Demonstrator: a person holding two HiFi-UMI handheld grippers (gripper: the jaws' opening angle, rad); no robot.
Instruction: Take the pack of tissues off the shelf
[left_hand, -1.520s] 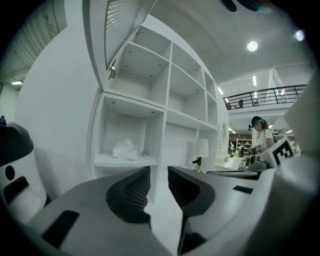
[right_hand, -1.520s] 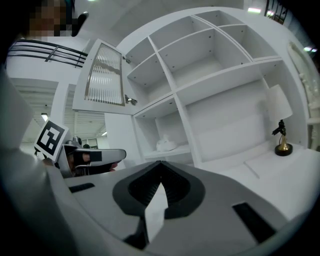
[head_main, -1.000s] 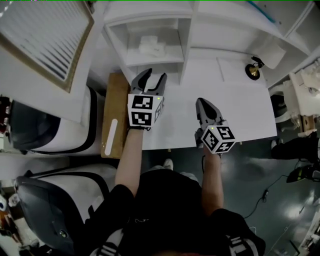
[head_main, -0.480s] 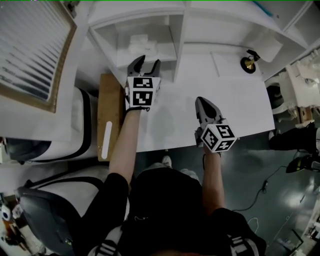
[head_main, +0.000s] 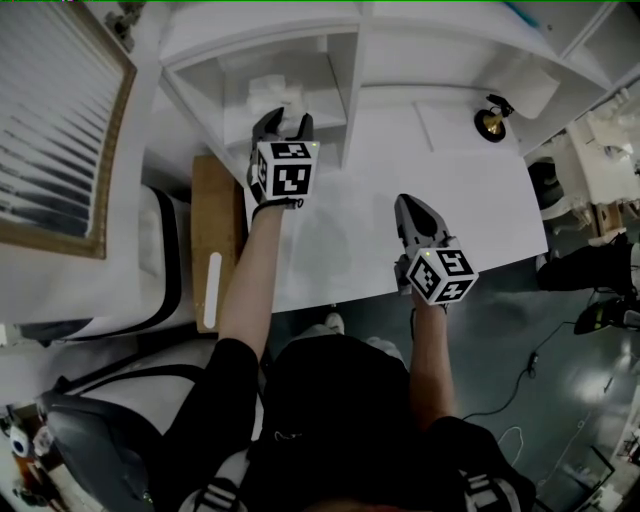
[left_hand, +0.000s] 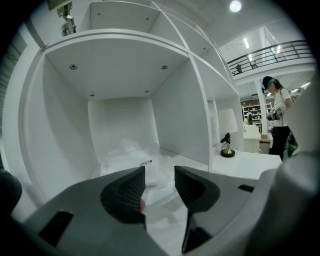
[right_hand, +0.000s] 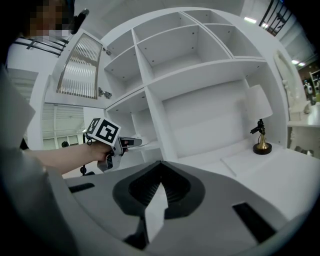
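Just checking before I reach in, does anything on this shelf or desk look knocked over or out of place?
Nothing stands out. The pack of tissues lies in its shelf compartment, and the small lamp stands upright on the desk.

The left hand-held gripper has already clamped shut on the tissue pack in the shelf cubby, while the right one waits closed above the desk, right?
Not quite. The left hand-held gripper is open: the left gripper view shows its jaws apart, the tissue pack lying ahead of them in the shelf cubby. The right hand-held gripper is indeed closed above the desk.
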